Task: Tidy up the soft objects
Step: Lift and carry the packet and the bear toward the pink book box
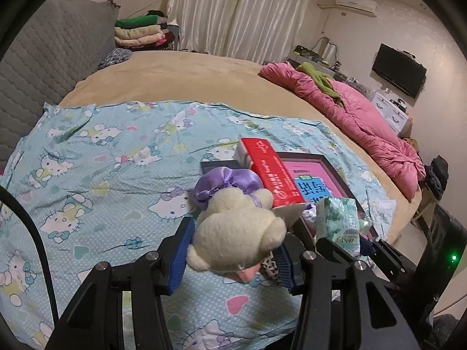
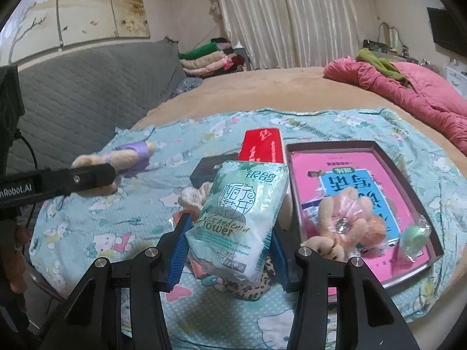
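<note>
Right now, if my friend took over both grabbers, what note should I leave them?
Left gripper: shut on the cream teddy, lifted over the blanket.
Right gripper: shut on the tissue pack, also lifted.
Tray: holds a pink book, a peach plush and a green wrapped thing.
Red box lies beside the tray. A leopard-print thing lies on the blanket under the pack.
Done: some soft things are in the tray.
Left: probably set down the teddy and pack, then the loose bits.
</note>
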`<control>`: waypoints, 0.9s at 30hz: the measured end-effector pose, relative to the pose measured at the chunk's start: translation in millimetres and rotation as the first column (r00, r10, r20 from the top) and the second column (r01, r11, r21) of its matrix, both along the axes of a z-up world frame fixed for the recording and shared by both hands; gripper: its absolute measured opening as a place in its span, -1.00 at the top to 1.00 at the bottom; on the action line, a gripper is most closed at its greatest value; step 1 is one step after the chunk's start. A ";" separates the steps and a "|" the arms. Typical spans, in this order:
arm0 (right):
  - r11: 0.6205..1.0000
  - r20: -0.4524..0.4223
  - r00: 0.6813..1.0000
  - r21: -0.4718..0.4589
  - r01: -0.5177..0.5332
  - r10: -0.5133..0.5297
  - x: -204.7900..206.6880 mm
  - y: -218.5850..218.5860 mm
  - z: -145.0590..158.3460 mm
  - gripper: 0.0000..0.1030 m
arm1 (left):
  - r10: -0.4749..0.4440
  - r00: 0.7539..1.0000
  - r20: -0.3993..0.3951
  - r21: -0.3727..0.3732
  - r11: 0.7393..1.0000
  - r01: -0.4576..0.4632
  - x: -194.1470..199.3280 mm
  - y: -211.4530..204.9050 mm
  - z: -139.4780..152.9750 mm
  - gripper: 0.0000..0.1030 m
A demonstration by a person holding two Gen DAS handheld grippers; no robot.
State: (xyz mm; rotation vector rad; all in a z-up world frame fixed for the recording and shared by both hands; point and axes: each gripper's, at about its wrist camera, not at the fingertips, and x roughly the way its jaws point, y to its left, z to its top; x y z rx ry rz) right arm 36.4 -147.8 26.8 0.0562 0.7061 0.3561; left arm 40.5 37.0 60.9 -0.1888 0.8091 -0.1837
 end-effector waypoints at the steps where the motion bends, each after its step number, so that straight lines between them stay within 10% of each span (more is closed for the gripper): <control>1: 1.000 0.003 1.000 0.003 0.006 -0.006 0.2 -2.4 1.8 0.01 | -0.008 1.000 0.001 0.001 1.000 0.008 0.0 -3.8 1.8 0.00; 27: 0.940 0.009 0.949 0.136 0.312 -0.316 -4.4 -137.7 27.3 0.01 | -0.232 0.973 0.021 -0.002 0.973 0.232 9.8 -128.7 18.3 0.00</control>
